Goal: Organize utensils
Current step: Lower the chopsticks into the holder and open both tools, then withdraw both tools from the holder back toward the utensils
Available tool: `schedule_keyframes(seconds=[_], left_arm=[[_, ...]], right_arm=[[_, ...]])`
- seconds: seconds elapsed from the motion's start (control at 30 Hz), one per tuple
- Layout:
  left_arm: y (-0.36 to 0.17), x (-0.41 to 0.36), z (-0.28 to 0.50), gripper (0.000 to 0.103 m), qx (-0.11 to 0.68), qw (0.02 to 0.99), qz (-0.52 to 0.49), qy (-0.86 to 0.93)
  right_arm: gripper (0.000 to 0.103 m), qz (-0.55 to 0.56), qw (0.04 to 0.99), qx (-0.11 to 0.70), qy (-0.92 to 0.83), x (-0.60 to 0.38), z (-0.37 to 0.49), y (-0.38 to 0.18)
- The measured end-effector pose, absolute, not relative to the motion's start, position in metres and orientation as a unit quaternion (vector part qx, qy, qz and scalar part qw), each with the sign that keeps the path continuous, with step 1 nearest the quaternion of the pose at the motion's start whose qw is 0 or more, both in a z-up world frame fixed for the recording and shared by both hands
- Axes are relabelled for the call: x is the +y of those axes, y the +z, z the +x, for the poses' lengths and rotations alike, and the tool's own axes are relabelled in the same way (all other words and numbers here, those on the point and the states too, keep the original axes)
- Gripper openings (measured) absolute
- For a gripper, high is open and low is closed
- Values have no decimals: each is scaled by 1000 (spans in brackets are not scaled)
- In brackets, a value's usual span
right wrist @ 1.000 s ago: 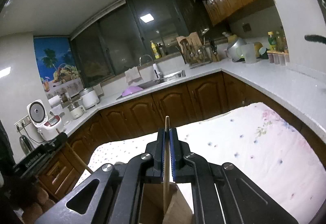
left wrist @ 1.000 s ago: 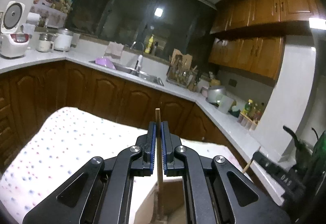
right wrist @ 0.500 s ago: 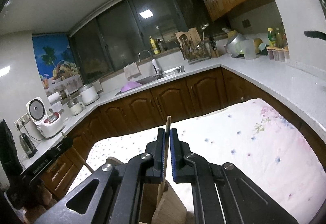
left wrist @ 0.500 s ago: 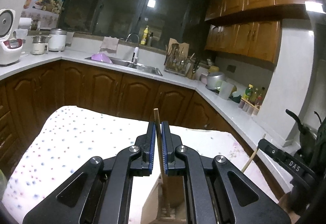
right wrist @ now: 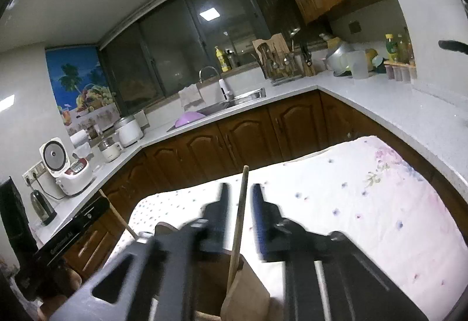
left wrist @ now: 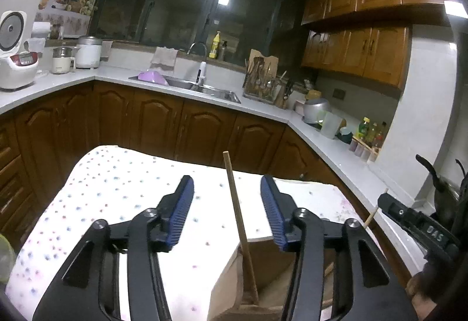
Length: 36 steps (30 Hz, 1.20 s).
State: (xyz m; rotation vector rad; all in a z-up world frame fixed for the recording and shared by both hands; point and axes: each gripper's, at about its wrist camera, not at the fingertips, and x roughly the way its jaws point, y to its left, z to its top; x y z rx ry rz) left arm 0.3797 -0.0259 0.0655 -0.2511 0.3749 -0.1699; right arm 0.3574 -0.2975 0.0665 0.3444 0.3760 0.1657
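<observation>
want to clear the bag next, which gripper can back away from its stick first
Left. The left gripper is opening with its stick loose in a wide gap; the right gripper is opening too, but narrower around its stick.

Two thin wooden sticks [left wrist: 238,218] [right wrist: 238,221] stand nearly upright in a brown paper bag [left wrist: 222,291].

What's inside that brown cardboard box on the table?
Two wooden sticks stand in the brown cardboard box: one between the opening left tongs, one between the opening right tongs. Their lower ends and the box's bottom are hidden.
</observation>
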Motion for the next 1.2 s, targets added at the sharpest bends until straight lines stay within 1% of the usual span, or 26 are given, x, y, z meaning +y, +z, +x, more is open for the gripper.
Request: schedule_keyframes(seconds=[0.03, 0.07, 0.1, 0.13, 0.17, 0.2, 0.23, 0.27, 0.3, 0.6, 0.97, 1.2], left_arm=[[66, -25, 377, 52, 185, 971, -123, -83], [66, -23, 375, 56, 185, 972, -122, -82], [67, -22, 372, 62, 186, 972, -121, -80], [67, -20, 369, 66, 187, 972, -121, -78], [67, -18, 366, 70, 188, 972, -120, -76], [67, -16, 362, 72, 188, 972, -119, -74], [67, -15, 358, 75, 190, 972, -117, -70], [67, -13, 354, 85, 194, 972, -113, -63], [67, -11, 349, 90, 197, 973, -110, -57], [56, 6, 298, 91, 216, 971, -89, -56], [37, 18, 235, 91, 265, 958, -76, -74], [19, 24, 212, 91, 291, 952, -69, -67]], right_arm=[[52, 172, 964, 185, 83, -298, 356, 67], [56, 173, 964, 184, 84, -299, 354, 66], [56, 173, 964, 183, 85, -300, 350, 67], [56, 173, 964, 184, 86, -301, 349, 66], [61, 174, 963, 185, 90, -301, 346, 67], [71, 175, 963, 186, 92, -301, 342, 67], [77, 175, 963, 184, 94, -301, 337, 66], [87, 174, 963, 182, 95, -301, 334, 66], [89, 171, 964, 179, 96, -301, 327, 66], [90, 160, 960, 199, 112, -296, 285, 59], [90, 163, 952, 231, 115, -297, 231, 39], [90, 154, 949, 254, 108, -296, 203, 25]])
